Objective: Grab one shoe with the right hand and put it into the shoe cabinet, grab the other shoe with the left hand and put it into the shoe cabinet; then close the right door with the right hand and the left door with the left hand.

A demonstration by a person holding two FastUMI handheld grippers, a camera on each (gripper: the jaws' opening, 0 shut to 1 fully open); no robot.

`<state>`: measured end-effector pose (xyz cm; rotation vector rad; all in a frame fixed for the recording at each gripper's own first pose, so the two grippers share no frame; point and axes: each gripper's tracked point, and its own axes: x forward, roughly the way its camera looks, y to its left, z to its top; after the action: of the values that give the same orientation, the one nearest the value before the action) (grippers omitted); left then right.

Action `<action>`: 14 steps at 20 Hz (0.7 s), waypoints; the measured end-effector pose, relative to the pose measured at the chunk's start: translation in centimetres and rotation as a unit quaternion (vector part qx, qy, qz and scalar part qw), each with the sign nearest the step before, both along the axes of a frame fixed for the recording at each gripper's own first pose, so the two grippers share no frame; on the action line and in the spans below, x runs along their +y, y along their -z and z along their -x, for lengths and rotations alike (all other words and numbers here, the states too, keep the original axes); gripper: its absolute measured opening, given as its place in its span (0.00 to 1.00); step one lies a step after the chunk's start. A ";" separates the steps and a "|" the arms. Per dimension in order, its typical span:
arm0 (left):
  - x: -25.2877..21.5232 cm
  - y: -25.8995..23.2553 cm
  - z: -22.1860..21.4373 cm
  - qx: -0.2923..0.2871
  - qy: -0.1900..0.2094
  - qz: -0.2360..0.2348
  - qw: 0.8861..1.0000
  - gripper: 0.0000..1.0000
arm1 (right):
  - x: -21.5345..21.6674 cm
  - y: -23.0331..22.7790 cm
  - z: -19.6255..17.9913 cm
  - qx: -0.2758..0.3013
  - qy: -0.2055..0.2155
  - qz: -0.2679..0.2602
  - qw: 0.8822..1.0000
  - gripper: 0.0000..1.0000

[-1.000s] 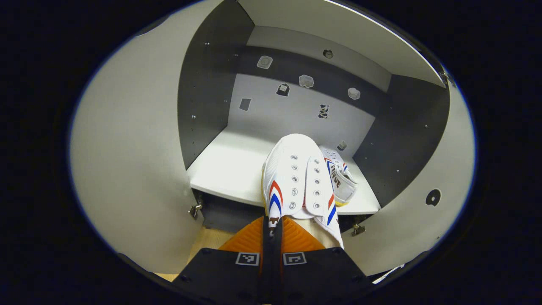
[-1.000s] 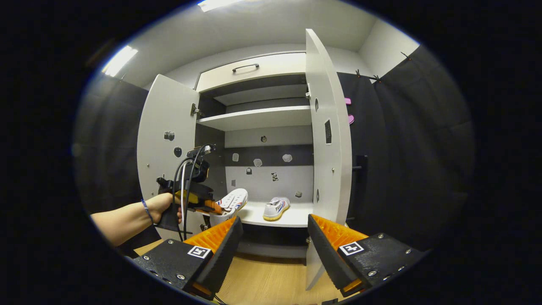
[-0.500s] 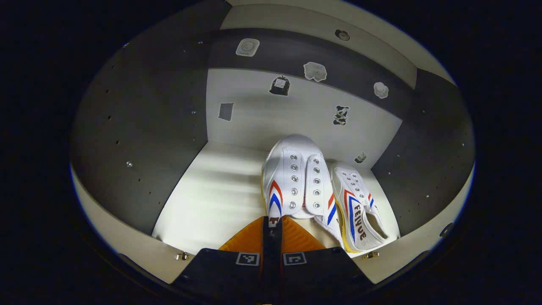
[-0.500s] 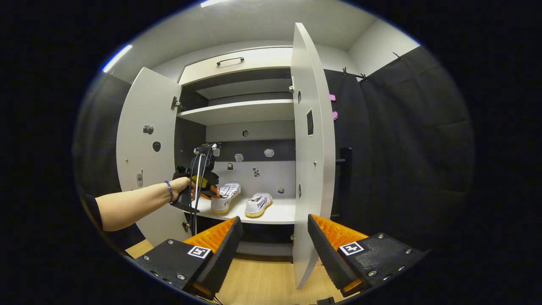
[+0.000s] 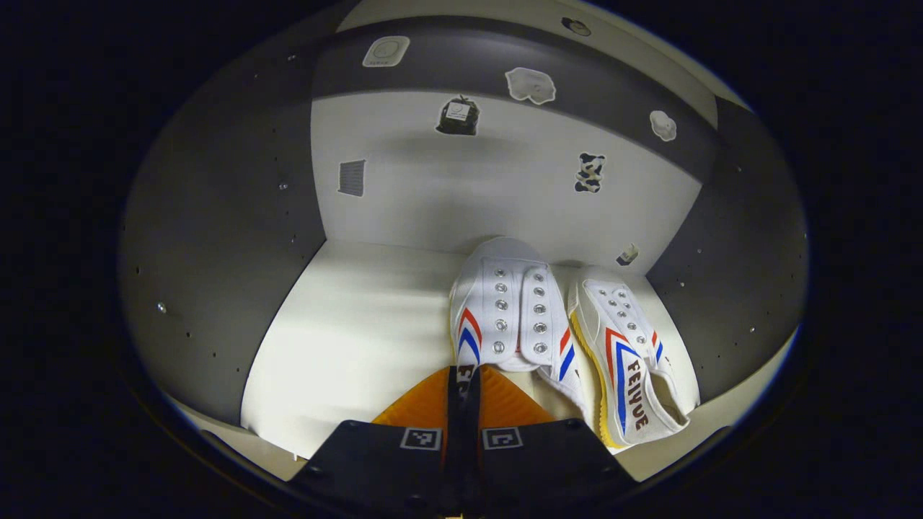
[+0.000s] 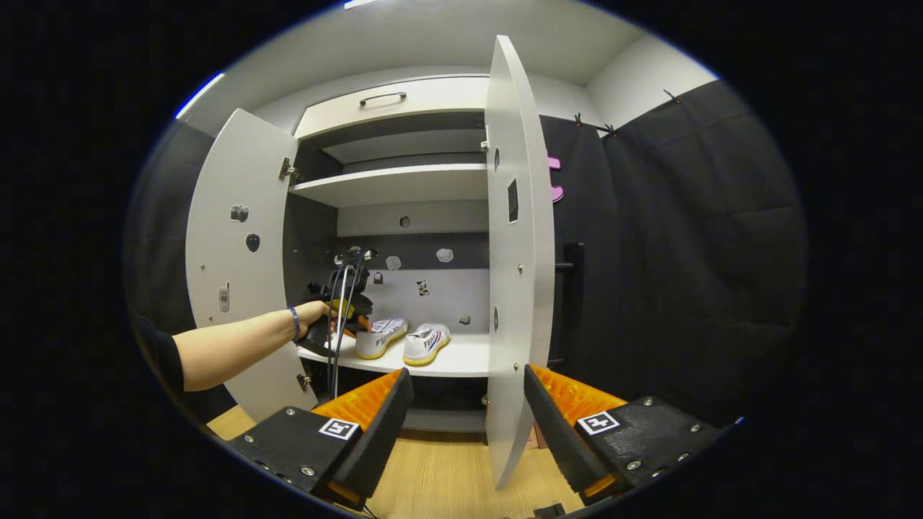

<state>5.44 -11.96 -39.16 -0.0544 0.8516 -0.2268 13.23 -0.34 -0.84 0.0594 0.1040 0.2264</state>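
my left gripper (image 5: 463,378) is pinching the heel of one shoe (image 5: 505,310) on the cabinet shelf (image 5: 346,339), the other shoe (image 5: 624,353) just right. my right gripper (image 6: 461,404) is spread wide, seeing both open doors (image 6: 515,252).

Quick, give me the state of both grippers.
Left gripper: shut on the shoe, at its heel, over the shelf.
Right gripper: open, holding nothing.

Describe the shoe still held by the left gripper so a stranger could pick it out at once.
Look at the open white shoe cabinet, on its lower white shelf. Two white canvas sneakers with red and blue stripes sit side by side; it is the left one, its heel pinched in the left gripper, unlike its free neighbour.
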 end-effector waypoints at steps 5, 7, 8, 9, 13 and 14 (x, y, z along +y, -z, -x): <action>0.1 -1.9 -0.1 -0.032 -0.008 0.010 0.999 0.33 | -1.5 -1.0 0.9 -0.006 0.000 -0.007 1.000 0.94; 0.1 -3.6 0.3 -0.055 -0.003 0.002 0.998 0.66 | -2.5 -1.5 1.1 -0.009 0.003 -0.008 1.000 0.94; 0.2 -4.7 0.4 -0.071 -0.003 0.001 0.998 0.82 | -3.3 -1.7 1.2 -0.012 0.007 -0.006 1.000 0.94; 0.2 -6.0 0.9 -0.088 -0.004 -0.001 0.996 1.00 | -4.2 -2.0 1.2 -0.014 0.013 -0.004 1.000 0.94; 0.3 -11.6 3.7 -0.156 -0.010 0.005 0.988 0.98 | -8.3 -3.5 0.8 -0.032 0.040 -0.004 0.999 0.94; 0.1 -13.1 4.9 -0.170 -0.008 0.014 0.985 0.97 | -9.4 -4.0 0.4 -0.039 0.048 -0.001 0.998 0.94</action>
<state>0.59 -11.85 -26.06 -0.0476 0.5073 -0.2245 12.79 -9.70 3.16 0.0567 0.0237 0.1323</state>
